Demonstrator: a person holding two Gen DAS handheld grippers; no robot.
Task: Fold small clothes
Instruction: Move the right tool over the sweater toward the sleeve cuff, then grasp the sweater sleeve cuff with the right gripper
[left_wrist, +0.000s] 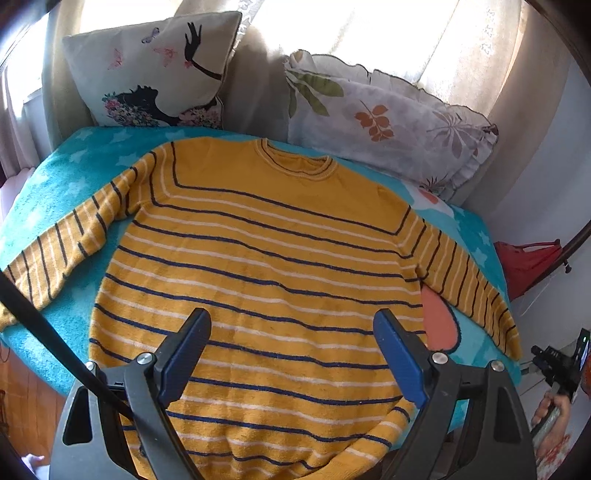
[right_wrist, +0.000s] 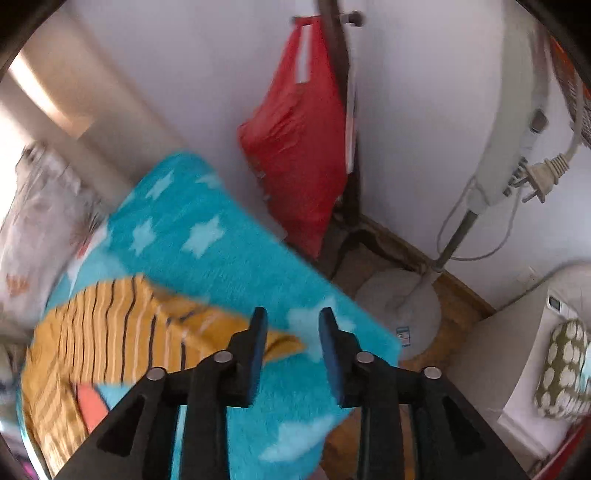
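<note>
A: Where does the sweater (left_wrist: 258, 258) lie, and how near the edges?

B: Flat and face up on the turquoise star blanket (left_wrist: 74, 173) over the bed, collar toward the two pillows; the hem reaches the near edge of the blanket under my left tongs (left_wrist: 291, 325); one sleeve runs out toward the blanket's left edge, the other slopes down along its right edge; bare blanket shows on both sides of the body, more on the left.

A: What does each view give that the other lacks?

B: Left wrist view: the whole sweater, the silhouette-print pillow (left_wrist: 155, 70), the leaf-print pillow (left_wrist: 388, 118), the curtained window behind them; my right hand (left_wrist: 554, 417) on its handle sits at the far right margin. Right wrist view, blurred: only one sleeve of the sweater (right_wrist: 110, 332), the blanket's (right_wrist: 229, 258) corner, then wooden floor beyond the bed edge, a red bag (right_wrist: 299, 158) hanging on a dark stand, a white fan base with its loose plug.

A: State of the tongs?

B: Left tongs spread wide, released, above the lower body of the sweater and gripping nothing; right tongs (right_wrist: 293, 317) parted by a narrower gap, released, over the blanket corner just beside the sleeve end; whether either touches the fabric I cannot tell.
</note>
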